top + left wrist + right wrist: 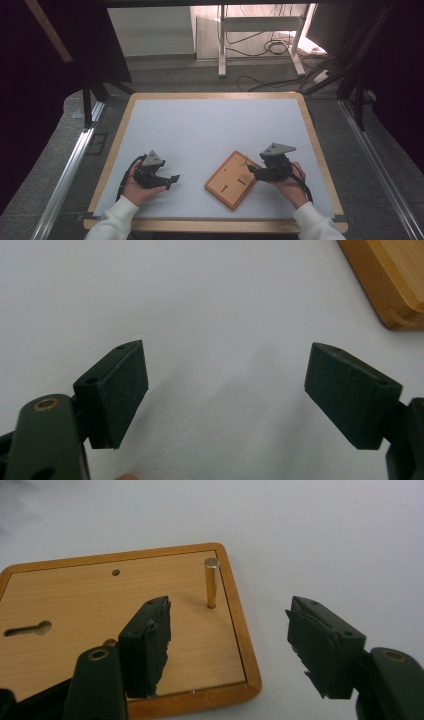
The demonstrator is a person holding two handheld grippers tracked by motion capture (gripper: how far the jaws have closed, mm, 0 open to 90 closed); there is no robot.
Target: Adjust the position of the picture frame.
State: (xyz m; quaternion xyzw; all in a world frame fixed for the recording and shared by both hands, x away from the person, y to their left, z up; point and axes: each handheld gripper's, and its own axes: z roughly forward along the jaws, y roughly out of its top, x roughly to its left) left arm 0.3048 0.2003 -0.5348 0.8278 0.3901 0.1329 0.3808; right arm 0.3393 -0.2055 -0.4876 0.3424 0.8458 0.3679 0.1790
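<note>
Board (pixel 232 179) of pale wood lies flat on the white surface (pixel 210 130), turned at an angle, toward the near edge and right of the middle. 1 brass pin (pixel 211 582) stands upright in the board close to 1 corner; a keyhole slot (pixel 27 628) and a small round hole (pixel 116 572) are cut in the board's face farther from that corner.

Right tongs (pixel 227 640) hang over the board's right end, just beside the pin and not touching it. Their jaws stand apart with nothing between them: 1 over the board's face, the other past the board's rim above bare surface. The pin rises beyond the gap, a little toward the jaw over the board. In the high view the right tongs (pixel 252 170) meet the board at its right corner, the hand (pixel 287 182) behind them.

Left tongs (pixel 225 390) are released, jaws wide, above bare surface well left of the board, whose corner (pixel 395 280) shows at the upper right of the left gripper view. In the high view the left tongs (pixel 170 180) point toward the board.
</note>
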